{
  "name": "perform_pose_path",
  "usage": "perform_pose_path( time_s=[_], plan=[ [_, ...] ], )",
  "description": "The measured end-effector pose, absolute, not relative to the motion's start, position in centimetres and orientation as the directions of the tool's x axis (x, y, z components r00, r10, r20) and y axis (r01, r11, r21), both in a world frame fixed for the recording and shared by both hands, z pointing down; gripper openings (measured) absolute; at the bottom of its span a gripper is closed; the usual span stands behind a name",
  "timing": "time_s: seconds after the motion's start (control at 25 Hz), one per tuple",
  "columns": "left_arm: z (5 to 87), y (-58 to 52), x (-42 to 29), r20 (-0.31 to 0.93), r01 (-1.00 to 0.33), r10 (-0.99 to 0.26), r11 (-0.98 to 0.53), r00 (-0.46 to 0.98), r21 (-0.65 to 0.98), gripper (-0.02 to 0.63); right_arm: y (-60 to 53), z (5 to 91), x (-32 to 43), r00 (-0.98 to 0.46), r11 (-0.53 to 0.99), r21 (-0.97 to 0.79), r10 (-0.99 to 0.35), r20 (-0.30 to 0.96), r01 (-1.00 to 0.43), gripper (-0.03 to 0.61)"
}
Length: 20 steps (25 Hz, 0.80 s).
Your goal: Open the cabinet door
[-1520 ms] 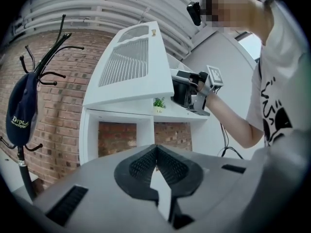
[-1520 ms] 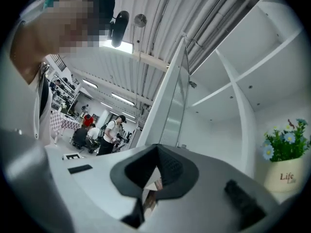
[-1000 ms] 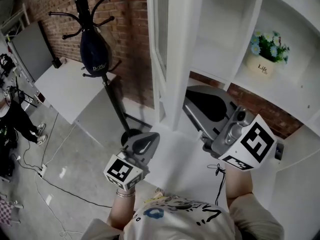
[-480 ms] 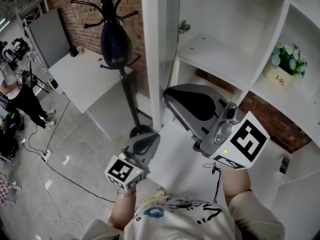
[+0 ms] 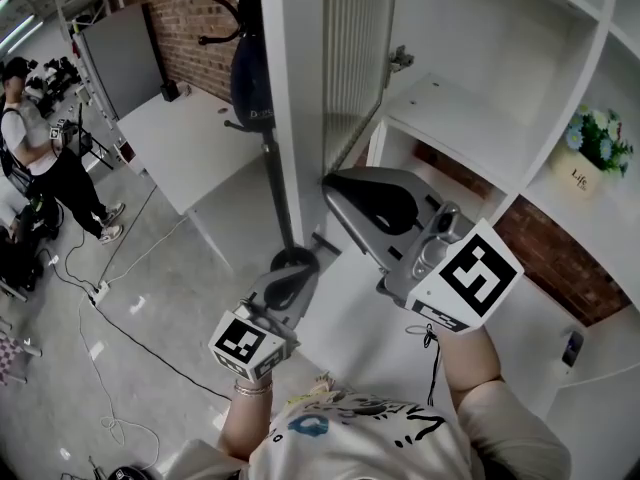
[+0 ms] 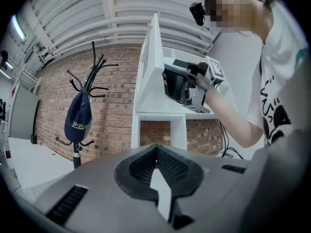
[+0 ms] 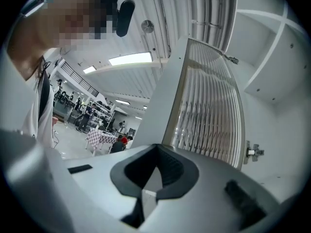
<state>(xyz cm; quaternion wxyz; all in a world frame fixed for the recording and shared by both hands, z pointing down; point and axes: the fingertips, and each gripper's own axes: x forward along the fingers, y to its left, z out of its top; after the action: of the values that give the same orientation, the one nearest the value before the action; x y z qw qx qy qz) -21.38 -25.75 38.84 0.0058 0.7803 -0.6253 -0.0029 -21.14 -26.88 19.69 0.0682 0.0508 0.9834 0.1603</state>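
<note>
The cabinet door (image 5: 355,58) stands open at upper centre. The right gripper (image 5: 336,182) sits near its lower edge, jaws closed and empty. The left gripper (image 5: 298,276), lower left, is likewise closed.

Head camera steeply above cabinet door (image 5: 355,68)

Upper left, I've got a red brick wall (image 5: 190,18) behind a white table (image 5: 190,153). A coat stand (image 5: 275,188) carries a dark cap (image 5: 245,83). Grey floor (image 5: 70,368) lower left; strip lights (image 7: 129,58) glow overhead.

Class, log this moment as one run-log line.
cabinet door: open | right gripper: shut, empty, near door's lower edge | left gripper: shut, empty, held low
</note>
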Motion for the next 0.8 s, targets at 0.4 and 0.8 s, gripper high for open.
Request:
perform_pose_path(
  time_s=[0.4,0.8],
  plan=[
    [39.5,-25.6,-22.1,0.010,-0.976,-0.976,-0.217,0.217,0.024,0.015,-27.4,20.8,-21.9,-0.991,0.947,0.312,0.102,-0.090,0.069,0.025],
    [39.6,-26.8,-21.1,0.021,-0.964,-0.964,-0.265,0.265,0.024,0.015,-29.2,21.9,-20.9,-0.996,0.959,0.283,0.041,-0.079,0.017,0.025]
  ],
)
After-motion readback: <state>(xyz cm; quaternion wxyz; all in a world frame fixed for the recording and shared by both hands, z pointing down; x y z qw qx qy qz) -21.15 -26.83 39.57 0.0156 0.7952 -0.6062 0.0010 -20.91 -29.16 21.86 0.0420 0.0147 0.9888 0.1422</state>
